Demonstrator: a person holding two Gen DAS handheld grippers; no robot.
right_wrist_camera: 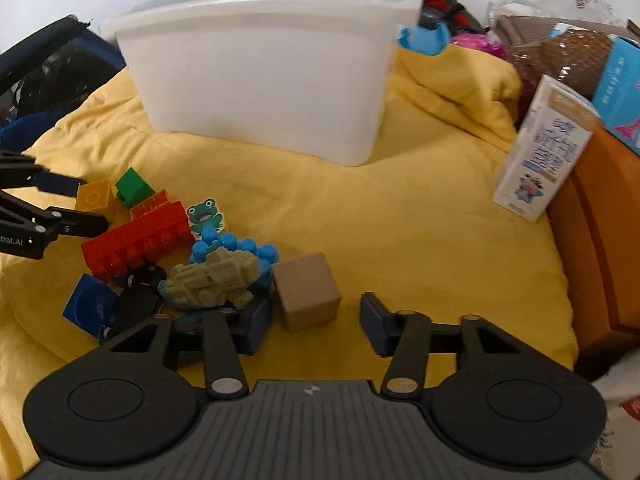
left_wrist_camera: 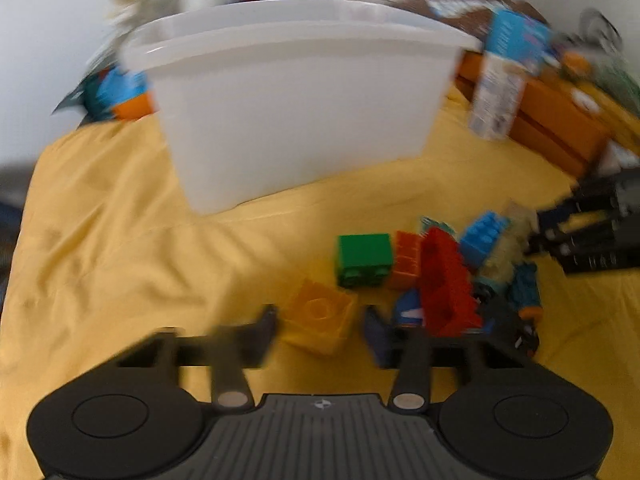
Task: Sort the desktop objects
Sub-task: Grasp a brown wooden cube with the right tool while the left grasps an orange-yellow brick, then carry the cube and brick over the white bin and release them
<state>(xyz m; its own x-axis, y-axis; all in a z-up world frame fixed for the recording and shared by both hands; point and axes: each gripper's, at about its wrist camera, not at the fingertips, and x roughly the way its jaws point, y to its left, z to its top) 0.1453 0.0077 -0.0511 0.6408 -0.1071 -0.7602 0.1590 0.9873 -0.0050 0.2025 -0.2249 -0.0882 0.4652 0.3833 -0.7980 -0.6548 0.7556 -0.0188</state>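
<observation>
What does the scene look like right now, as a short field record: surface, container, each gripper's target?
surface: yellow cloth
container: white bin, upright, behind the toy pile
left gripper: fingers either side of yellow block, contact unclear
right gripper: fingers either side of brown cube, gap on its right side
nearby: red brick, green block, milk carton

Bright even light, left view motion-blurred, fisheye-bent edges

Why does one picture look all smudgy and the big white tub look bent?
Left wrist view: motion blur smears the white tub, the toy bricks and the boxes behind. Right wrist view: much sharper, the tan cube looks crisp. Both views: the fisheye lens bows the tub's straight rim into a curve and darkens the corners.
</observation>
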